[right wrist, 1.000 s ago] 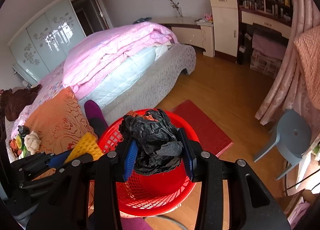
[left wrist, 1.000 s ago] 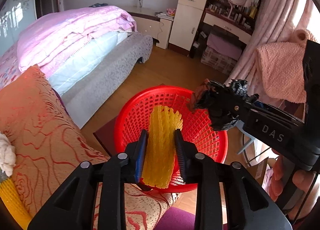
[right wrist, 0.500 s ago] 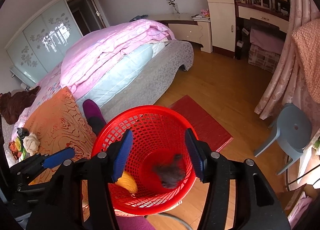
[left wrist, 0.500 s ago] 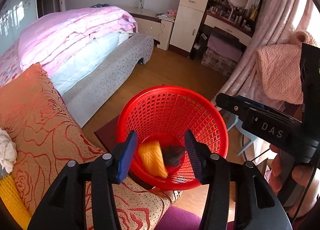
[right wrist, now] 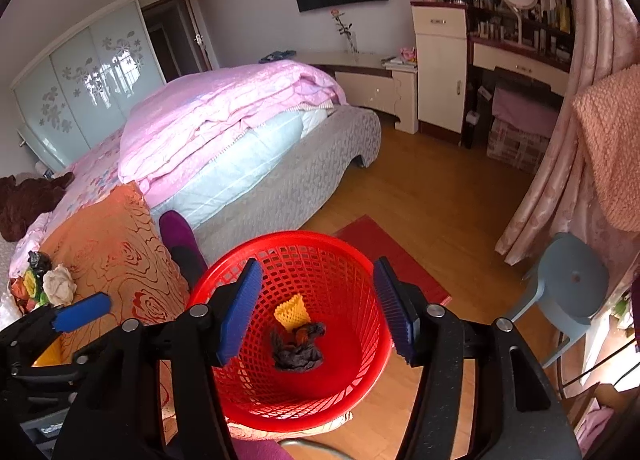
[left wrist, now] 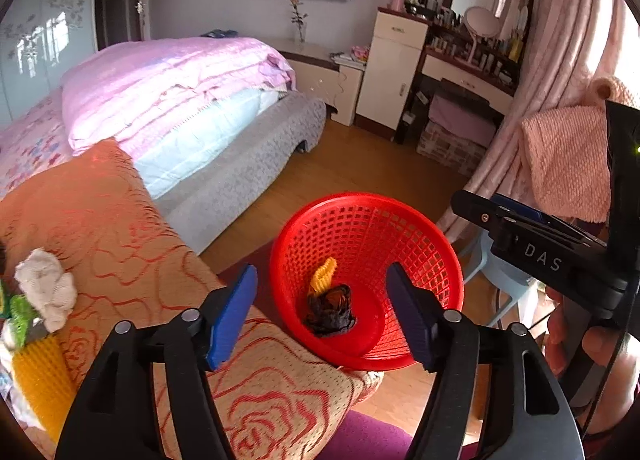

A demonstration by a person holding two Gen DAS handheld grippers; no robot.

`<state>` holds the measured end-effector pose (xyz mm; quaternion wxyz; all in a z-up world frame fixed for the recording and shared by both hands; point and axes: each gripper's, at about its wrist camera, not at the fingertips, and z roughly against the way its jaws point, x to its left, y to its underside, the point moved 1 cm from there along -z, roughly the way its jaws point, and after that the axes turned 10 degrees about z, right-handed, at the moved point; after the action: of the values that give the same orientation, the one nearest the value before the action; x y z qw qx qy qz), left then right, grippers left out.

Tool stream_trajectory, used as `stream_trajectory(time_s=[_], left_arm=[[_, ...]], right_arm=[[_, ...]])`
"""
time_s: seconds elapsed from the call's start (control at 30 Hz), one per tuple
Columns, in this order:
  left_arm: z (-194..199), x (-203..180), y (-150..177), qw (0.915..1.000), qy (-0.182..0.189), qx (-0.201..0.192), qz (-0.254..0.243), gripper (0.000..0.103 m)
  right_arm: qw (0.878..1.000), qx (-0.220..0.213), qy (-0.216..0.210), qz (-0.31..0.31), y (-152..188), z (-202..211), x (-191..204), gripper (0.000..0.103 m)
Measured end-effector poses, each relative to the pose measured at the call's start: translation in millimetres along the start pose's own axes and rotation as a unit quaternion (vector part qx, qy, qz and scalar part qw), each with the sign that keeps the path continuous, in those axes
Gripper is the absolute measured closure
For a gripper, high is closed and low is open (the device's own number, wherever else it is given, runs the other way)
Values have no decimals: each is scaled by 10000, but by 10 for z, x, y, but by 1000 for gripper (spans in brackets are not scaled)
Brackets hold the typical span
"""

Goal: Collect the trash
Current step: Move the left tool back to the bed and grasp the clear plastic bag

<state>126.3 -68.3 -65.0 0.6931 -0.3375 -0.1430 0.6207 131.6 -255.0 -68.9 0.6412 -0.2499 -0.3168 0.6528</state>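
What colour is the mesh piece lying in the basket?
Yellow mesh piece, beside the black bag; clearest in the right wrist view.

Only readable text: white capitals "DAS" on the black body of the right tongs [left wrist: 472, 206], seen in the left wrist view. Bottles on the dresser shelf [right wrist: 520, 26] carry labels too small to read. No other legible text, numbers or signs in either view.
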Motion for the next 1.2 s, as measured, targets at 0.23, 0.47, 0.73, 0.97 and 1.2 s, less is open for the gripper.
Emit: stream_trajectory(time_s=[0.23, 0.47, 0.73, 0.97, 1.2], left_arm=[[259, 134, 37, 9992, -173, -312, 152, 31], [560, 237, 75, 9968, -385, -667, 196, 27], [894, 462, 131, 9915, -773, -997, 307, 24], [1256, 976, 119, 9830, -1124, -1217, 789, 23], [1659, 1809, 58, 9656, -1712, -1301, 1460, 22]], right_arm=[[9994, -318, -37, 107, -38, 174, 98, 38], [9974, -664, -147, 232, -75, 395, 281, 29], [9941, -955, -383, 338, -103, 668, 570, 18], [9892, -1032, -803, 660, -75, 911, 974, 14], [9848, -988, -1090, 919, -48, 966, 1252, 14]])
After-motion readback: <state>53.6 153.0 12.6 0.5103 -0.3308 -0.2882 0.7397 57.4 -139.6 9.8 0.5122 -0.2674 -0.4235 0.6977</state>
